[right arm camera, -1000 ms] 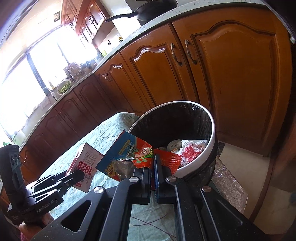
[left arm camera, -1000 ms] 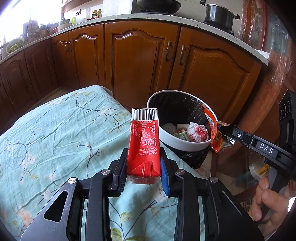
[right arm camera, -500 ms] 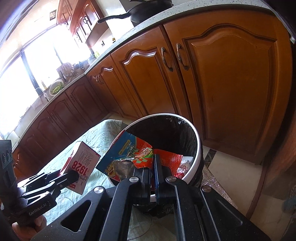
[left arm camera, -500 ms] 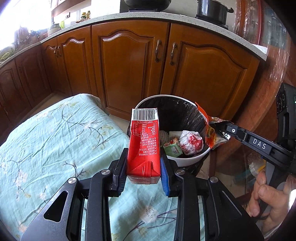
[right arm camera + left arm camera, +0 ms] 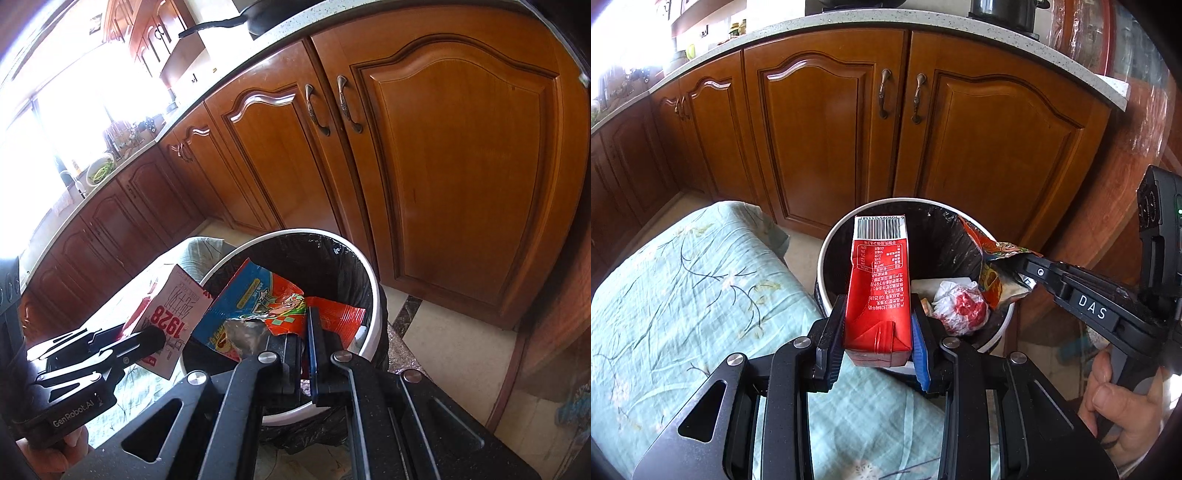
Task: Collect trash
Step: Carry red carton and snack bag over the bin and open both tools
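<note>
My left gripper [image 5: 878,332] is shut on a red drink carton [image 5: 879,291] and holds it upright at the near rim of a white trash bin [image 5: 827,251] lined with a black bag. My right gripper [image 5: 304,332] is shut on a crumpled red and blue snack wrapper [image 5: 258,306] and holds it over the bin [image 5: 373,288]. The wrapper [image 5: 993,269] hangs over the bin's right rim in the left wrist view. The carton [image 5: 170,317] shows at the left in the right wrist view. Crumpled white and red trash [image 5: 960,302] lies inside the bin.
A table with a pale green flowered cloth [image 5: 683,302] lies left of the bin. Wooden kitchen cabinets [image 5: 831,129] stand close behind it under a speckled counter [image 5: 849,18] with a black pot [image 5: 1004,11]. Tiled floor [image 5: 454,350] shows to the bin's right.
Both grippers have moved towards the bin with their loads. The carton now reaches over the bin's near rim, and the wrapper sits further over the opening.
</note>
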`<action>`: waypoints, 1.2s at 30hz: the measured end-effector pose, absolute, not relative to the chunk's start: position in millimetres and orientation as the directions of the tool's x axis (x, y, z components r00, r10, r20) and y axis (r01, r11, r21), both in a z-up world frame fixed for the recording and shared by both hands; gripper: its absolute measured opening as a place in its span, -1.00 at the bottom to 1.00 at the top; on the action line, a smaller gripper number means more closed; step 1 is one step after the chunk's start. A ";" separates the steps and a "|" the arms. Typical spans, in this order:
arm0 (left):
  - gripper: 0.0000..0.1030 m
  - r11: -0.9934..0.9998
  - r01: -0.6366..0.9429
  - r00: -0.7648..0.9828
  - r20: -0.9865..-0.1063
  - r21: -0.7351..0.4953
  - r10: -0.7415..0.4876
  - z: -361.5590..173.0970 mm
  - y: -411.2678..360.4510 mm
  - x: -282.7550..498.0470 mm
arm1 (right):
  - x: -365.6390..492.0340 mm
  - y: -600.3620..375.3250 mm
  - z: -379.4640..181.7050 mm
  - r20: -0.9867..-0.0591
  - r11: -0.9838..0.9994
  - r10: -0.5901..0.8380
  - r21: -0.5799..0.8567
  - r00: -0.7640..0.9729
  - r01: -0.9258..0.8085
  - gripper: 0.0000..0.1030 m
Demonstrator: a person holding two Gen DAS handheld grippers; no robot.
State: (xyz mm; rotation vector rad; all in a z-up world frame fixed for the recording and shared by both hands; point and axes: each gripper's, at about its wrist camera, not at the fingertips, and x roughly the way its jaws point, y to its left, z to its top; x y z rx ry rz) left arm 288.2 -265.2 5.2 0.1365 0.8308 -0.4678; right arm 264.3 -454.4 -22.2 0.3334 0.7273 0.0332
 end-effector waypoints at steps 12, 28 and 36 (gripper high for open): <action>-0.44 0.886 0.464 0.567 -0.762 -0.019 -0.313 -5.9 -289.1 302.1 | 276.1 -455.0 -28.5 -0.669 0.951 0.133 0.295 0.732 0.097 -0.93; -0.44 0.889 0.458 0.552 -0.782 -0.006 -0.290 -16.5 -301.3 318.2 | 290.0 -455.0 -35.3 -0.706 0.962 0.116 0.255 0.699 0.098 -0.89; -0.43 0.888 0.460 0.538 -0.795 -0.001 -0.279 -21.3 -307.0 322.7 | 297.1 -454.6 -38.0 -0.721 0.964 0.117 0.248 0.683 0.097 -0.85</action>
